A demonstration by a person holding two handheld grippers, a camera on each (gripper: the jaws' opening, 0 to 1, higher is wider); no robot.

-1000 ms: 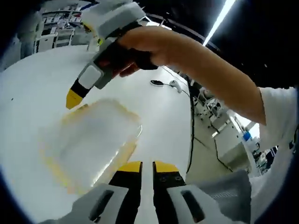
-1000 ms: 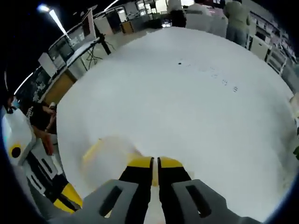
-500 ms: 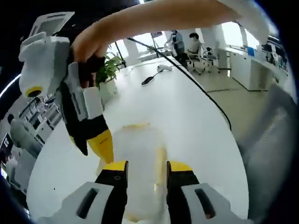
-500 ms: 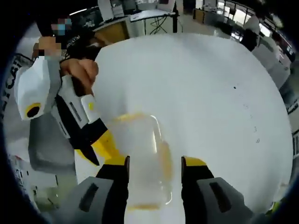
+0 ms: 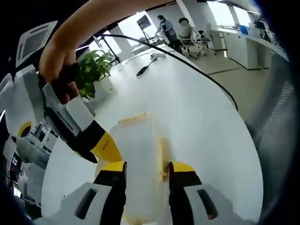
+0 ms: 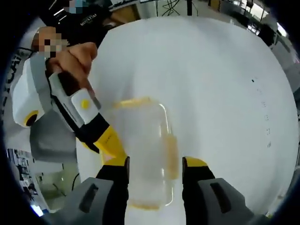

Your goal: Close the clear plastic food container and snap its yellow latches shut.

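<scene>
The clear plastic container with its lid on lies on the white table. A yellow latch runs along its right long side. Another yellow strip shows at its far end. My left gripper is open, and the container shows between its jaws. My right gripper reaches in from the left, its yellow tip at the container's left edge. In the right gripper view the container and a yellow latch show between the open jaws of the right gripper. The left gripper comes in at the container's left side.
A potted plant, a black device and a black cable are at the table's far end. People sit at desks beyond. A grey chair stands past the right edge. The table edge drops off left of the container.
Both grippers had their jaws together a second ago and now stand open. Both views have swung round over the container. In the last half second the hands shifted only slightly.
</scene>
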